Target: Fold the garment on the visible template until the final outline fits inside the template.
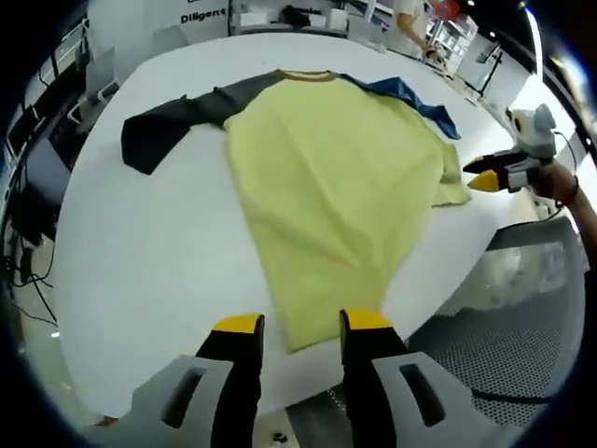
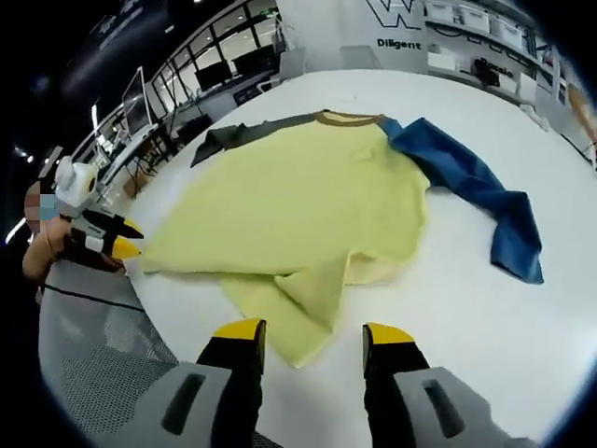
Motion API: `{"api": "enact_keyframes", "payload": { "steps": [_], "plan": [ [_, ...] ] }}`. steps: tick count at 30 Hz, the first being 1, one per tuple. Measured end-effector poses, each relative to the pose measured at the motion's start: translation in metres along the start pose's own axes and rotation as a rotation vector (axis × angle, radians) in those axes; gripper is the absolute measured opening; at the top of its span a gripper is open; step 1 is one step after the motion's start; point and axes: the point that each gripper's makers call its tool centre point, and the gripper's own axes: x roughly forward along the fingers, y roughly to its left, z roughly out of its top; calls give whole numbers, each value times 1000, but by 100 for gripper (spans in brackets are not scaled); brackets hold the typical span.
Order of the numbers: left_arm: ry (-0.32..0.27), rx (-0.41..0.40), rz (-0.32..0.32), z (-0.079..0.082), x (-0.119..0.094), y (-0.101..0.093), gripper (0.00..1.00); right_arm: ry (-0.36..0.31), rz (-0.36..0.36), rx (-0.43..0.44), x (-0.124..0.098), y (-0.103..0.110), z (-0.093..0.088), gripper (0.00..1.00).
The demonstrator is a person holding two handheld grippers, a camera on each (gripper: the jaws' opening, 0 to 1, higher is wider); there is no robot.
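Note:
A yellow shirt (image 1: 326, 196) lies flat on the white table (image 1: 159, 271), with a dark grey sleeve (image 1: 173, 121) spread to one side and a blue sleeve (image 1: 410, 98) to the other. My left gripper (image 1: 301, 325) is open at the table's near edge, and the shirt's hem corner lies between its jaws, untouched. My right gripper (image 2: 313, 331) is open too, at a rumpled, folded-over corner of the shirt (image 2: 308, 280). The blue sleeve (image 2: 485, 191) trails off to the right. Each gripper also shows in the other's view, the right gripper (image 1: 490, 175) and the left gripper (image 2: 112, 238).
A grey perforated surface (image 1: 504, 345) sits just past the table's edge near both grippers. Desks, monitors and shelves (image 2: 215, 70) stand around the room beyond the table. A person's hand (image 1: 560, 182) holds the right gripper.

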Motion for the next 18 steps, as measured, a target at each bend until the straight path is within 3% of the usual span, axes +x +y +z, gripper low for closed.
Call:
{"api": "enact_keyframes", "payload": {
  "steps": [8, 12, 14, 16, 17, 18],
  "plan": [
    [45, -30, 16, -13, 5, 3, 20, -7, -36, 92, 4, 5, -3, 28],
    [40, -39, 5, -12, 6, 1, 18, 1, -66, 69, 8, 6, -5, 16],
    [46, -14, 23, -13, 7, 2, 14, 44, -88, 49, 9, 4, -12, 15],
    [69, 13, 45, -15, 7, 4, 9, 26, -104, 38, 10, 2, -10, 10],
    [72, 25, 49, -15, 7, 5, 7, 61, -108, 46, 8, 5, -17, 8],
    [76, 30, 51, -16, 7, 7, 6, 49, -112, 47, 8, 5, -15, 7]
  ]
}}
